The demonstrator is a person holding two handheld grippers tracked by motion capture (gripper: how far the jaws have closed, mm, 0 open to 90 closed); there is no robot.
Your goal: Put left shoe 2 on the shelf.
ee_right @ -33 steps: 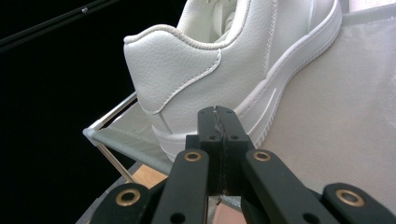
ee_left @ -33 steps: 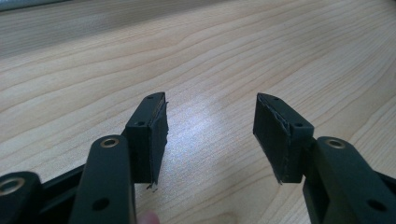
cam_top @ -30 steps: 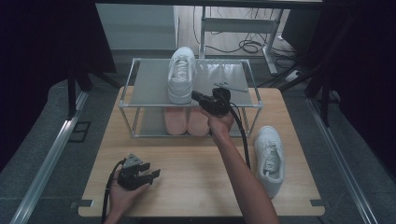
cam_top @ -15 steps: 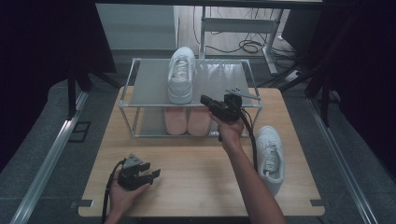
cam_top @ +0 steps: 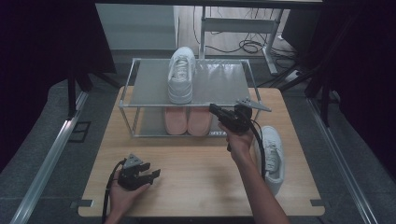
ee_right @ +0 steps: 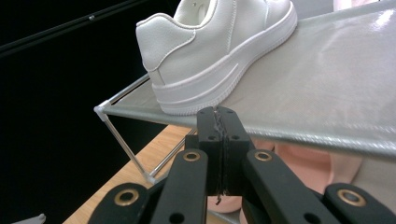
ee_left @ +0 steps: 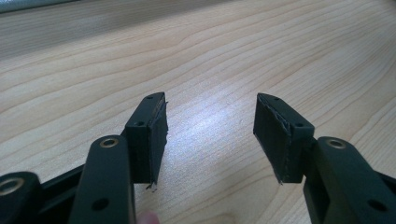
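A white sneaker stands on the top shelf of a metal-framed shoe rack. A pink pair sits on the level beneath. A second white sneaker lies on the wooden table at the right. My right gripper is shut and holds nothing, hovering at the rack's front right edge with its jaws pointing left toward the shelved sneaker. My left gripper rests low over the table at the near left, open with bare wood between its jaws.
The rack takes up the far half of the table. A metal rail runs along the floor at the left, and cables and a table frame lie beyond the rack. Dark curtains flank both sides.
My right gripper has drawn back from the shelved white sneaker, moving right and toward the near side, still shut. The left gripper has not moved.
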